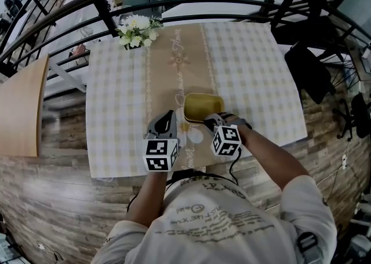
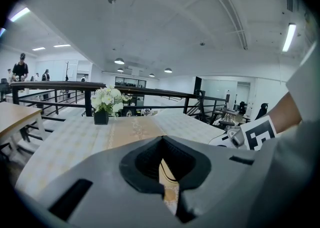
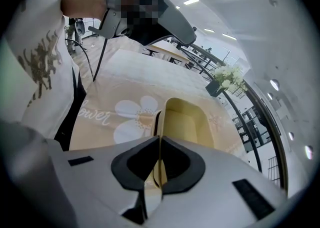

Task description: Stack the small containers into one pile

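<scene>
While the vase of white flowers [image 1: 137,30] stands at the far left corner of the bench [image 1: 255,72], well apart from the work, everything that matters is at the near edge, on the tan runner [image 1: 179,60].

From where I stand, the left hand-held gripper [image 1: 168,119] has its jaws together with nothing between them. Its own view shows only a strip of runner through the gap in the pads. It hangs just beside the yellow container [image 1: 203,106], on that container's left, doing no work.

The container is a small rounded tub, open side up, and it looks to be resting on the runner beside a printed daisy. I can see only this one. Whether others are nested inside it I cannot tell, though a dark line along its near edge hints at a second rim.

To the right, the right hand-held gripper [image 3: 161,157] is clamped on the container's thin near wall, one jaw inside the tub and one outside.

I judge the step in hand to be a grasp at the pile itself: either a tub being seated or one about to be lifted. If it is seated, the next move calls for parting the jaws and drawing straight back so the wall isn't dragged. If it is a lift, a pinch on one wall will let the tub sag, so it needs a slow, level rise.
</scene>
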`<state>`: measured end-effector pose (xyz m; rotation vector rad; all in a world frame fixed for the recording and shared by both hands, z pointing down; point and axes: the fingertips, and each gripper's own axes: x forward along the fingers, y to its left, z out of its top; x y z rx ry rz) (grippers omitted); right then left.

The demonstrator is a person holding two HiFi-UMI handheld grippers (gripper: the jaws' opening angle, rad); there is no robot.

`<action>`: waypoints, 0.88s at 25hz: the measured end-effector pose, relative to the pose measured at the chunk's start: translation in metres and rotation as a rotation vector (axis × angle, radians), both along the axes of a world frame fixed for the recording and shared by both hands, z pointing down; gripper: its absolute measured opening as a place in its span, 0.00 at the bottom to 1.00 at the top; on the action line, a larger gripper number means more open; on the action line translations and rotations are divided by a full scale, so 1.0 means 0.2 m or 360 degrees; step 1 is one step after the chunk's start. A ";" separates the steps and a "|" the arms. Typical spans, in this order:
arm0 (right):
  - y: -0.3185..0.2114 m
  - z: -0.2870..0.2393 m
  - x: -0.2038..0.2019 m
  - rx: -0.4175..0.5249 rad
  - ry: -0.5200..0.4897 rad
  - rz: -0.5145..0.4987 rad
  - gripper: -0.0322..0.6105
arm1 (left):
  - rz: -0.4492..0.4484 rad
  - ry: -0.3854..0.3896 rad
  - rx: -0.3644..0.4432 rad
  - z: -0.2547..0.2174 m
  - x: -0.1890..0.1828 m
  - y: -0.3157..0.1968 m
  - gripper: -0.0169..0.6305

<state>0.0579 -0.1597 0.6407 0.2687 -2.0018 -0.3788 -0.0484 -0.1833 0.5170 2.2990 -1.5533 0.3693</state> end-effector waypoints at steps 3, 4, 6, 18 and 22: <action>0.01 0.00 0.00 -0.0015 0.0009 -0.0001 0.08 | -0.0002 0.0001 -0.0007 0.00 0.00 0.01 0.03; 0.01 0.01 0.00 -0.0018 0.0011 0.0000 0.08 | -0.0003 0.0001 -0.0008 0.00 0.00 0.02 0.03; 0.01 0.02 0.00 -0.0030 0.0013 0.0008 0.08 | -0.0004 -0.0001 -0.0007 0.00 -0.01 0.02 0.03; 0.00 0.09 0.01 -0.0177 0.0009 0.0073 0.08 | 0.0015 -0.0008 -0.0016 0.02 0.01 0.03 0.03; 0.03 0.10 0.01 -0.0264 -0.0020 0.0101 0.19 | 0.0029 -0.0016 -0.0006 0.01 0.02 0.03 0.03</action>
